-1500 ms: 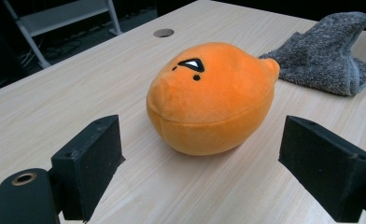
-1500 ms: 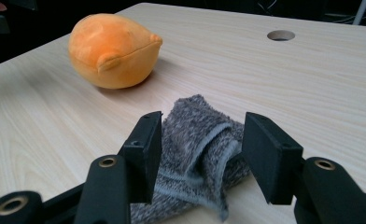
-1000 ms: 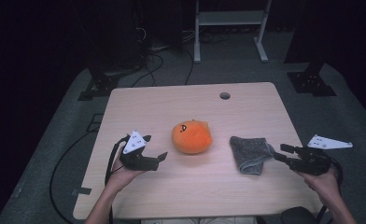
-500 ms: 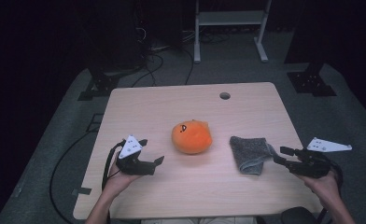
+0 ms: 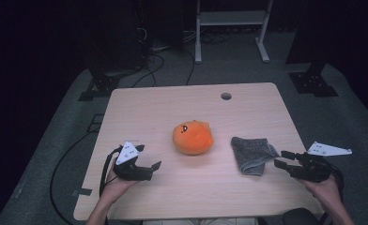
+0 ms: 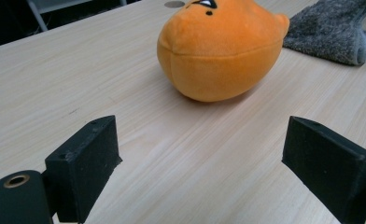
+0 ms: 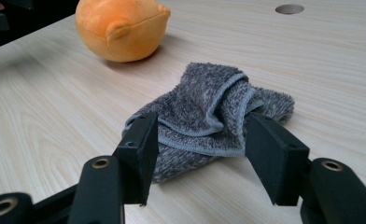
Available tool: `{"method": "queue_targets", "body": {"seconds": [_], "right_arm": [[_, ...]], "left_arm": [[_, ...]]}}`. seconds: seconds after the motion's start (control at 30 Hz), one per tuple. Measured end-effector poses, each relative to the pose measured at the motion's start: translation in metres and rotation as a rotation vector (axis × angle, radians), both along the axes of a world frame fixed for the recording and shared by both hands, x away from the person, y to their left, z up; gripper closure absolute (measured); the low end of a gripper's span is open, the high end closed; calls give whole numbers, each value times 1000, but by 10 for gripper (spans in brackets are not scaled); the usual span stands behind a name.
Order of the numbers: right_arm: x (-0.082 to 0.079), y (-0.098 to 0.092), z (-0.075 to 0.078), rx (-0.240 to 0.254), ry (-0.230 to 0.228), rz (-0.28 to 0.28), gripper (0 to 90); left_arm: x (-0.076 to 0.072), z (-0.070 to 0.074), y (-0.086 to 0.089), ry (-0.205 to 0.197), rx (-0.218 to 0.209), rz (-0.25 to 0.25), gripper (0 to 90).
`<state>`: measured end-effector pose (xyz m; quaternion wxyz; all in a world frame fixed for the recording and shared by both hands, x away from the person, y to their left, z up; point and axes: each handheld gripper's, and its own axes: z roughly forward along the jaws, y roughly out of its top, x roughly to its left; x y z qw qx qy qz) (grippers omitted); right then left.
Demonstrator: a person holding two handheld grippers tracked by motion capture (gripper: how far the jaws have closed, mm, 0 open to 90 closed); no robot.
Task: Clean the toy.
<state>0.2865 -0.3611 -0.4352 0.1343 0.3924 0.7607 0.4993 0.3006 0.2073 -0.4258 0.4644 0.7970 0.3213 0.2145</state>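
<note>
Apparently nothing was grasped yet: the right gripper jaws were spread around the grey towel; the left gripper jaws were spread, with the orange plush ahead.

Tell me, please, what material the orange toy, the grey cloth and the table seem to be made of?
The orange toy: soft plush fabric, judging by its matte nap and stitched seam. The grey cloth: terry towelling, probably microfibre, with looped pile and a hemmed edge. The table: light wood or wood-look laminate, smooth, with printed-looking grain.
</note>
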Motion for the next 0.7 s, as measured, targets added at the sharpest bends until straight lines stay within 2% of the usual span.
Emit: {"method": "queue_targets", "body": {"seconds": [0.33, 0.7], "right_arm": [[-1, 1, -4, -3, -1, -2, 423], [-2, 8, -5, 6, -28, -6, 405]], "left_arm": [[-4, -7, 7, 10, 9, 12, 99], [-7, -16, 10, 11, -17, 26, 94]]}}
